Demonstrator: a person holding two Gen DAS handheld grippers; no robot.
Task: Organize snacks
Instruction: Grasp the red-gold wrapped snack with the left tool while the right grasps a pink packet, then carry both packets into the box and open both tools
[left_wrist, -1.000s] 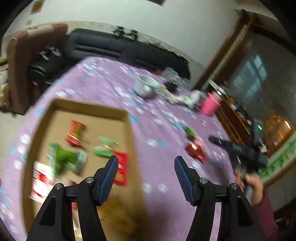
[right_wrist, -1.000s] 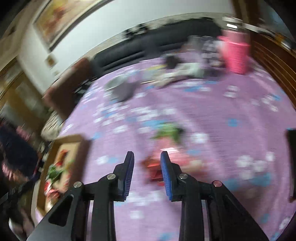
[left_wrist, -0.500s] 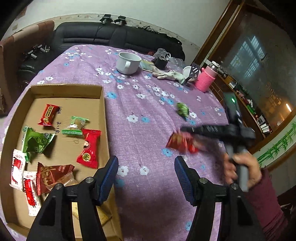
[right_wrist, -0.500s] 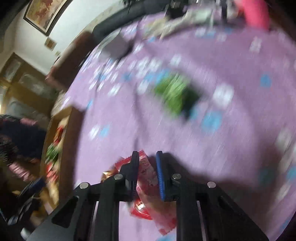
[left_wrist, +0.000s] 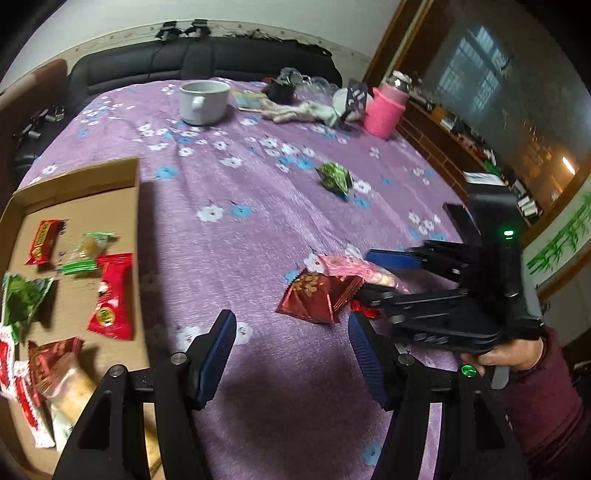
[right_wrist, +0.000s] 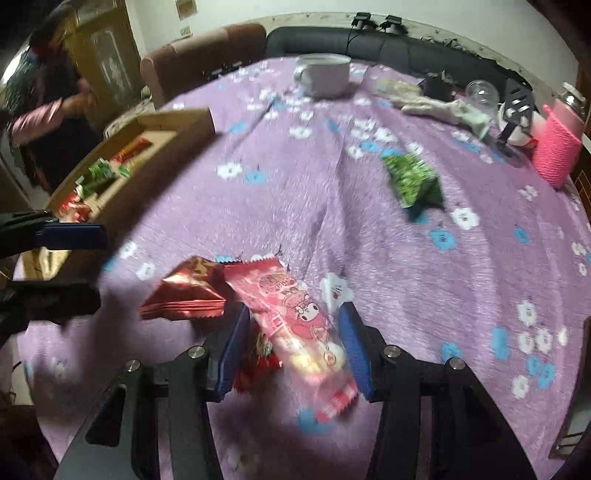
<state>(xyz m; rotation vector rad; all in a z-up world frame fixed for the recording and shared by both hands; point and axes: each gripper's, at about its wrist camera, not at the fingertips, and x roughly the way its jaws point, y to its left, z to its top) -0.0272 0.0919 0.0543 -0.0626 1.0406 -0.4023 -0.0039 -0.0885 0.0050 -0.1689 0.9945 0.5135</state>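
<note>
A pink snack pack (right_wrist: 295, 325) lies on the purple cloth between the open jaws of my right gripper (right_wrist: 291, 343); it also shows in the left wrist view (left_wrist: 354, 267). A dark red foil pack (right_wrist: 184, 291) (left_wrist: 314, 295) lies just left of it. A small red wrapper (right_wrist: 258, 354) sits under the pink pack. A green pack (right_wrist: 413, 179) (left_wrist: 334, 177) lies farther back. My left gripper (left_wrist: 291, 347) is open and empty above the cloth, near the cardboard box (left_wrist: 136, 221) that holds several snacks.
A white mug (left_wrist: 203, 99), a pink bottle (left_wrist: 386, 110), a white glove (left_wrist: 299, 110) and small clutter stand at the table's far side. A black sofa (left_wrist: 207, 59) is behind. A person (right_wrist: 48, 107) stands at far left in the right wrist view.
My right gripper has opened; half a second ago it was shut on the snacks, which now lie on the cloth. The left gripper moved lower and closer to them.
</note>
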